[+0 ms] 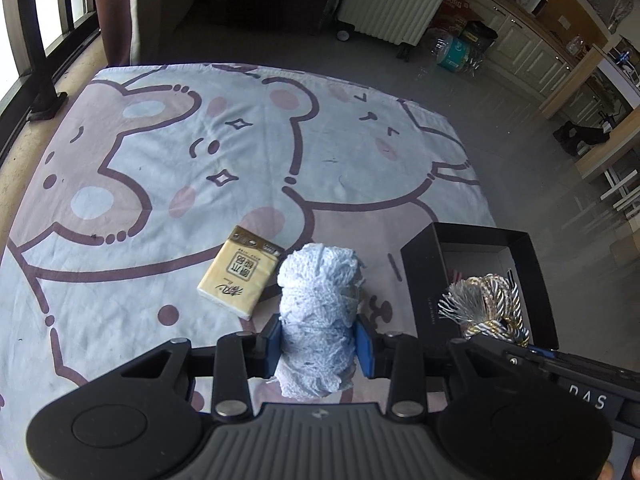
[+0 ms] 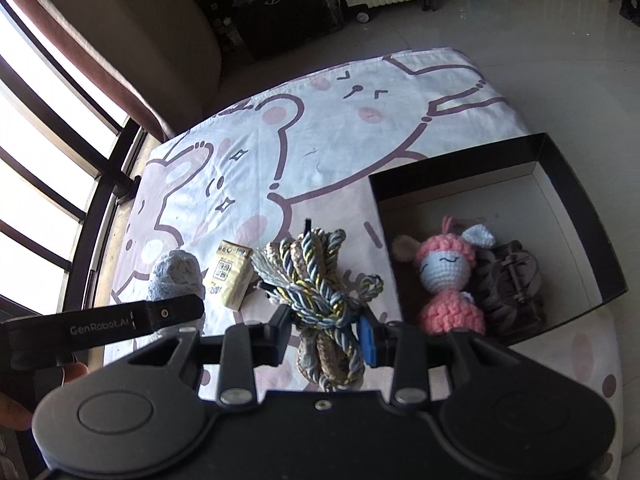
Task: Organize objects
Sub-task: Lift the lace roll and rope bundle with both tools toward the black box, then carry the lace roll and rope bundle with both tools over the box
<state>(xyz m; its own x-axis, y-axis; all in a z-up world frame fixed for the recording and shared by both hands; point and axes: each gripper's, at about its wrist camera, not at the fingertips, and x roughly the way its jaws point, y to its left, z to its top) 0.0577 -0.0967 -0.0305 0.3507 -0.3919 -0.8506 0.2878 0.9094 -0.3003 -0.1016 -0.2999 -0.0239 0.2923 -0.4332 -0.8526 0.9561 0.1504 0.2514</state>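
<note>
Left wrist view: left tongs (image 1: 319, 338) clamped on one blue lace roll (image 1: 320, 312), lower centre. One tissue pack (image 1: 240, 271) upper left of tongs. Right tongs (image 2: 325, 334) clamped on one cord bundle (image 2: 320, 280); one black box (image 2: 576, 208) at right holds one crochet doll (image 2: 444, 280).

Left gripper (image 1: 318, 338) clamped on pale blue lace roll (image 1: 318, 312), tissue pack (image 1: 240, 272) just left

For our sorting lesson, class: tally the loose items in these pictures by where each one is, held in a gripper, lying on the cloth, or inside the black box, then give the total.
Held in a gripper: 2, the blue lace roll and the braided cord bundle
On the cloth: 1, the tissue pack
In the black box: 2, the crochet doll and a dark brown item
Total: 5
</note>
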